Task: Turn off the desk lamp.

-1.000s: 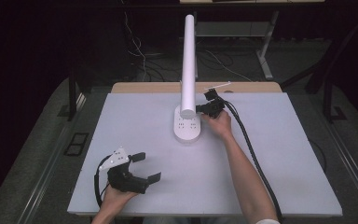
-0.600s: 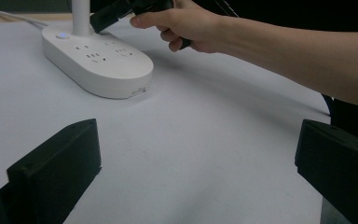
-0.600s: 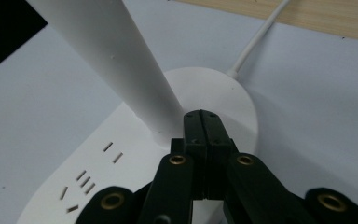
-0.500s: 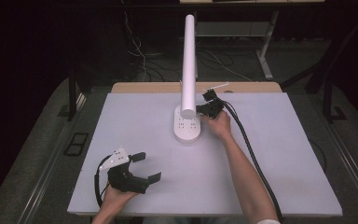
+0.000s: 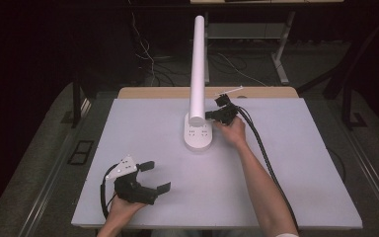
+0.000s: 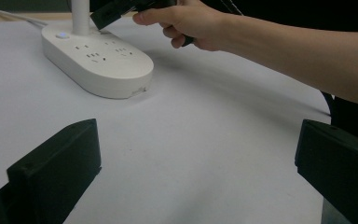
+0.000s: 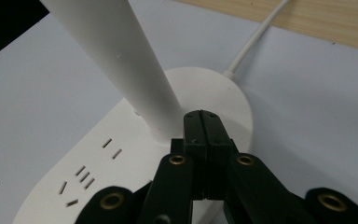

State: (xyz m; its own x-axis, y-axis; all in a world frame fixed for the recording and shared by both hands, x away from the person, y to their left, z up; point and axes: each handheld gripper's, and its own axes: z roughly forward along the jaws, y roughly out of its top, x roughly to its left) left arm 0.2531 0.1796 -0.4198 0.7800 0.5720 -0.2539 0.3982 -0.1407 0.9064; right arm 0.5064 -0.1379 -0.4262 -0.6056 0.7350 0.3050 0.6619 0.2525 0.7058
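At the back middle of the counter (image 5: pixel 296 163): white socket base (image 5: pixel 197 138), flat on the surface, with a tall white column (image 5: pixel 197 64) upright at its far end. Trails a white cord (image 7: pixel 256 42) off toward the wooden edge behind.

Right tool (image 5: pixel 209 116): jaws pressed together, nothing between them, tips brought up to the foot of the column from its right side. From the right gripper view, looks to touch or nearly touch the column just above the base; cannot tell which for sure. Grips nothing.

Left tool (image 5: pixel 157 177): parked near the front left corner of the counter, jaws spread wide, empty, well apart from the socket base. Plays no part for now.

Step in hand, as a judgement: poking or pressing at the foot of the column with closed tips, most likely aiming for the small round button (image 6: pixel 62 35) on the top of the base beside the column. Sockets (image 7: pixel 81 179) free, nothing plugged in.

Next move calls for a short, steady push with the closed tips, straight onto the button rather than against the column. Needs a light touch, since a sideways shove at the column could slide or tip the whole base. Could use the left tool to steady the near end if the base starts to creep.
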